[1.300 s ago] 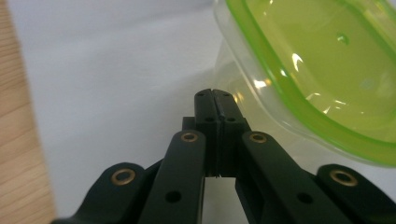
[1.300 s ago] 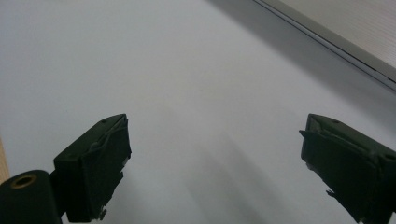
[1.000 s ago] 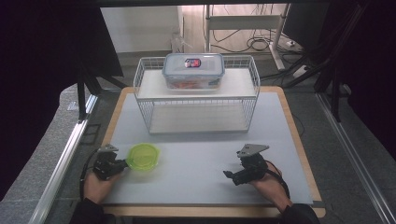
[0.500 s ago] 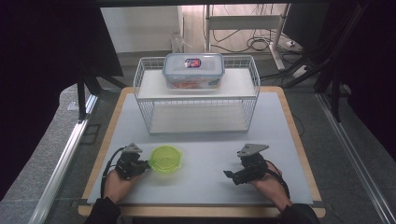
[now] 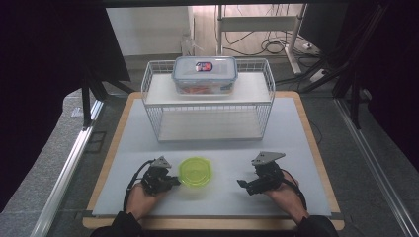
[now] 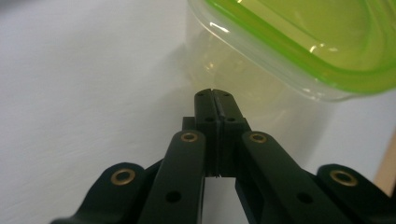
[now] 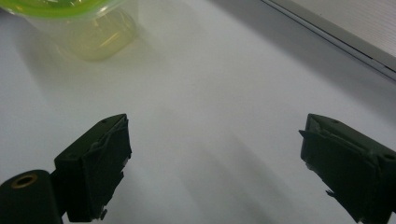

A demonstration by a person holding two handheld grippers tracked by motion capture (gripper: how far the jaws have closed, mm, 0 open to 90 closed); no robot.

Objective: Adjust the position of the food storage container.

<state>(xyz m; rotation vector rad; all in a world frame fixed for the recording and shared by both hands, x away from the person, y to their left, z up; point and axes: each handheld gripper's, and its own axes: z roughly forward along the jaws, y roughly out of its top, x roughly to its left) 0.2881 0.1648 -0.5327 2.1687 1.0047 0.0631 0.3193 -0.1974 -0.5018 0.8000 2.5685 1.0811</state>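
A small clear tub with a lime-green lid point(image 5: 194, 171) sits on the white mat point(image 5: 217, 148), in front of the white wire rack point(image 5: 207, 101) and well apart from it. Everything else is placed here against that tub.

The left gripper point(image 5: 168, 180) lies just to the tub's left, held by the person's left hand point(image 5: 141, 195). In the left gripper view its two black jaws are pressed flat together, nothing between them, and their joined tips point(image 6: 215, 100) sit right at the tub's clear wall point(image 6: 243, 79), below the green lid's rim point(image 6: 299, 60) — whether they actually touch the wall cannot be told.

The right gripper point(image 5: 244, 185) rests on the mat to the tub's right, with a clear gap of bare mat between them, held by the right hand point(image 5: 284, 192). Its jaws stand wide apart and hold nothing; in the right gripper view the tub point(image 7: 84, 25) shows beyond them at the upper left corner, with bare mat point(image 7: 210, 116) between the two pads.

Beyond the tub, on the rack's top shelf, stands a larger clear box with a blue-rimmed lid point(image 5: 204, 74) — something orange-red shows through its wall, though what it is cannot be made out.
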